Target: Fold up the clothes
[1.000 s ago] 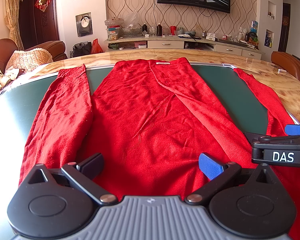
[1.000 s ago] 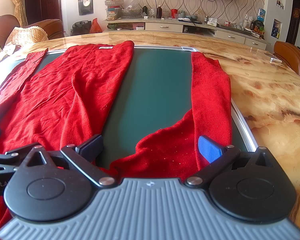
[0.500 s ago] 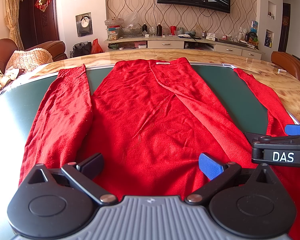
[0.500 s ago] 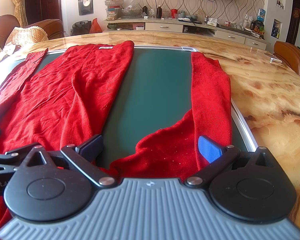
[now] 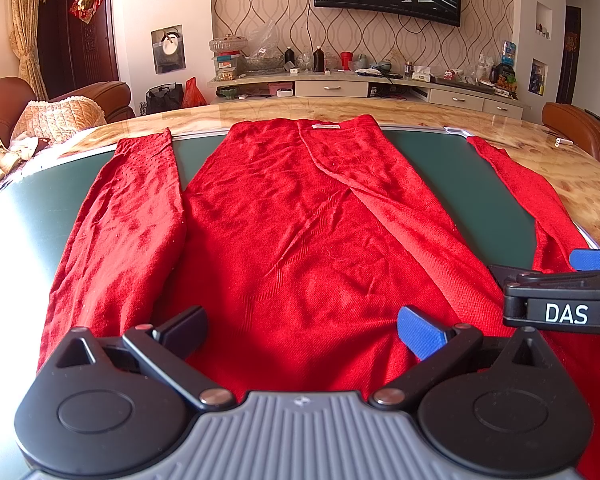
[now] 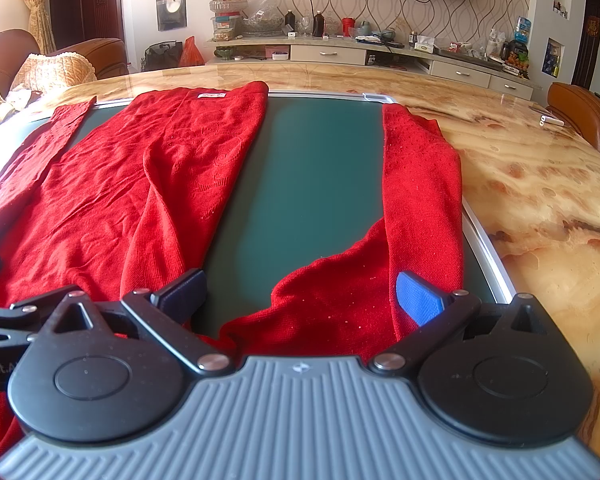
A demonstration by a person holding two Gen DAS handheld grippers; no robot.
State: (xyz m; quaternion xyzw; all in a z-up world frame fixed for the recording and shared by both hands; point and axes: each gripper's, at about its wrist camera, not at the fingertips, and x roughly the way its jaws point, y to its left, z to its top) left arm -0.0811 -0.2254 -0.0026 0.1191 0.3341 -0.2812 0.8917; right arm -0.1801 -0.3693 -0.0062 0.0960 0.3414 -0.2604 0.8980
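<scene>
Red sweater [image 5: 300, 240] lies flat on the green mat [image 6: 308, 184], hem end nearest me, label end at 12 o'clock. One sleeve [image 5: 128, 220] runs along the body at 9 o'clock, the other sleeve [image 6: 420, 200] lies well apart at 3 o'clock, its far part spilling onto the marble tabletop [image 6: 540, 168].

Left gripper [image 5: 302, 326] is spread wide, empty, low over the near end of the body. Right gripper [image 6: 300, 294] is also wide, empty, over the near end of the 3 o'clock sleeve.

My read: no fold made yet, first one is a sleeve. I'd pinch the right sleeve at its near edge, one layer only, carry it toward 9 o'clock onto the body, keeping it taut. Left gripper pins the body so it doesn't drag. Knit is limp, so go slow.
</scene>
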